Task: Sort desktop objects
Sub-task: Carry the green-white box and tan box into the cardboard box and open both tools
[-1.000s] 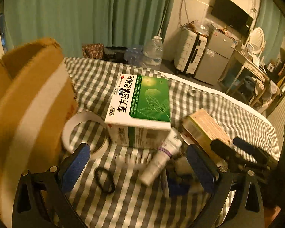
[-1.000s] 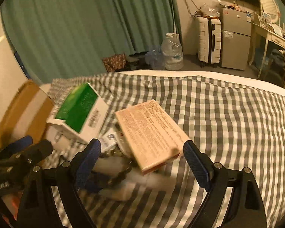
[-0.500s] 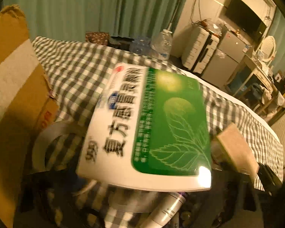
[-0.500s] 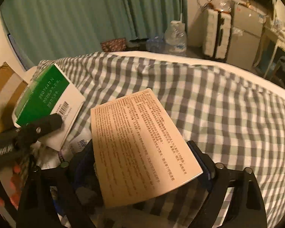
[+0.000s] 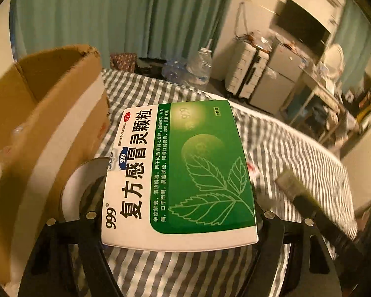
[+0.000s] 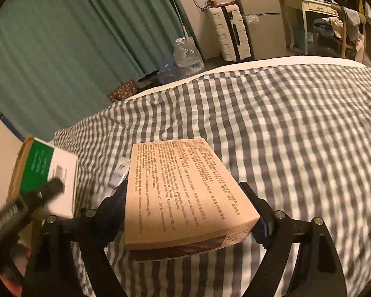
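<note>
Sorting looks barely begun: left gripper clamps the green-and-white medicine carton, right gripper the tan printed box, neither in the brown cardboard box at frame left.

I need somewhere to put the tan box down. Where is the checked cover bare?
The checked cover is bare right of and beyond the tan box, out to its white edge. It is crowded to the left: green medicine box, tape roll, cardboard box.
</note>
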